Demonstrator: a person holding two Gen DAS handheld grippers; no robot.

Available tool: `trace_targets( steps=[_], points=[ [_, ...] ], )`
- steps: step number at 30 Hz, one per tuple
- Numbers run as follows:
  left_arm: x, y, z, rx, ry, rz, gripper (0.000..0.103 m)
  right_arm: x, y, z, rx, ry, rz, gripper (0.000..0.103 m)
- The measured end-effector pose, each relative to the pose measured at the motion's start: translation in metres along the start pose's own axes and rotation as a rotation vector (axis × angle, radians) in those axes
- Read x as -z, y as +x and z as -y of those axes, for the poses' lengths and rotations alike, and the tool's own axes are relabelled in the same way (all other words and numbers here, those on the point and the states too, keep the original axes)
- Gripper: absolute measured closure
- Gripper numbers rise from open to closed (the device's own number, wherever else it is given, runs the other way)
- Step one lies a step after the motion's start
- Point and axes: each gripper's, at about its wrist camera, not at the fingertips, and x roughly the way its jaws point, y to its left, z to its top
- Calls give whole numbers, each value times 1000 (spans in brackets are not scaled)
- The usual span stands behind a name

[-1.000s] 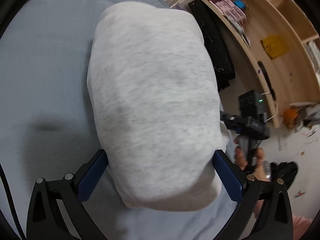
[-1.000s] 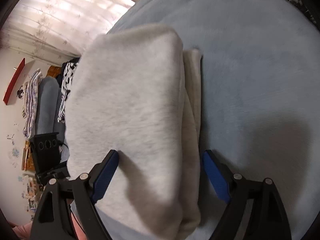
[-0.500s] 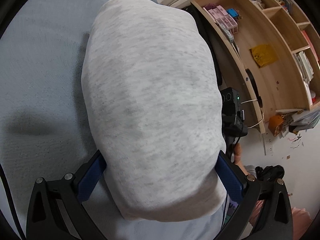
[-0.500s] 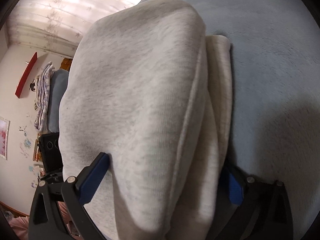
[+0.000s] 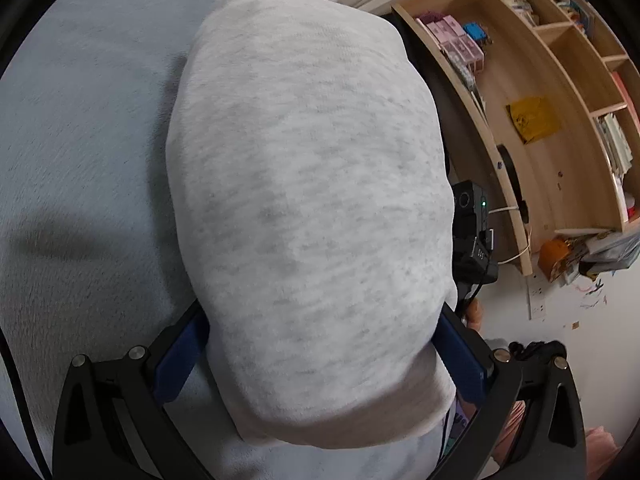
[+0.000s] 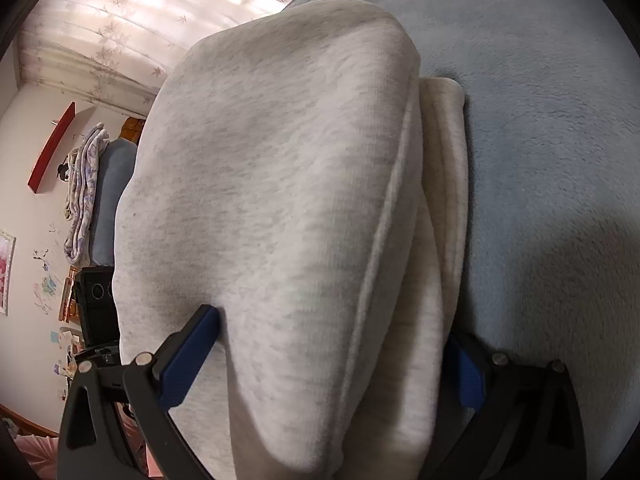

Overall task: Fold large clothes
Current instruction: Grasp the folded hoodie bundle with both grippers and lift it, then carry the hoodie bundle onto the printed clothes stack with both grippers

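A folded light grey garment [image 5: 304,200] lies as a thick bundle on a pale blue fleece blanket [image 5: 80,140]. My left gripper [image 5: 320,316] straddles one end of it, jaws wide. The blue pads [image 5: 180,352] sit at the bundle's sides and the cloth bulges over them. In the right wrist view the same garment [image 6: 280,200] shows its stacked folded edges on the right side. My right gripper [image 6: 332,324] straddles the other end with its jaws spread wide. Its left pad [image 6: 192,356] rests against the cloth, and the right pad is mostly under the overhanging layers.
Beyond the bed's edge stands a wooden bookshelf [image 5: 560,100] with boxes and books. The other gripper's black body [image 5: 472,232] and a hand [image 5: 474,312] show past the garment. A curtained window [image 6: 120,20], folded bedding [image 6: 84,196] and a black box [image 6: 96,300] lie to the left.
The right gripper's jaws have spread wider around the bundle. Both grippers have sunk and pushed in closer, so the garment fills more of each view.
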Motion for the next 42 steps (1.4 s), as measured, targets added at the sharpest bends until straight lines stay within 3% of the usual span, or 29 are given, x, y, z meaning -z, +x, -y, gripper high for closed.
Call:
trace_targets(
  steps=[4, 7, 9, 11, 15, 28, 33, 42],
  points=[
    [-4, 0, -6, 24, -1, -25, 0, -3, 1, -4, 6, -9, 8, 3],
    [-5, -1, -5, 34, 18, -21, 0, -4, 5, -15, -19, -16, 22, 21],
    [-4, -3, -4, 33, 38, -9, 0, -3, 3, -25, -36, -51, 35, 43],
    [-1, -6, -3, 32, 60, 8, 0, -1, -1, -37, -39, -104, 58, 58],
    [4, -13, 6, 36, 94, 43, 0, 4, -6, -63, 1, -200, 97, 60],
    [19, -58, 39, 38, 148, 81, 0, 18, -29, -109, -53, -272, 195, 61],
    [30, -107, 49, 21, 148, 124, 0, 26, -31, -135, -87, -294, 198, 62],
    [29, -246, 60, -29, 183, 274, 0, 3, -7, -249, -175, -372, 226, 62]
  ],
)
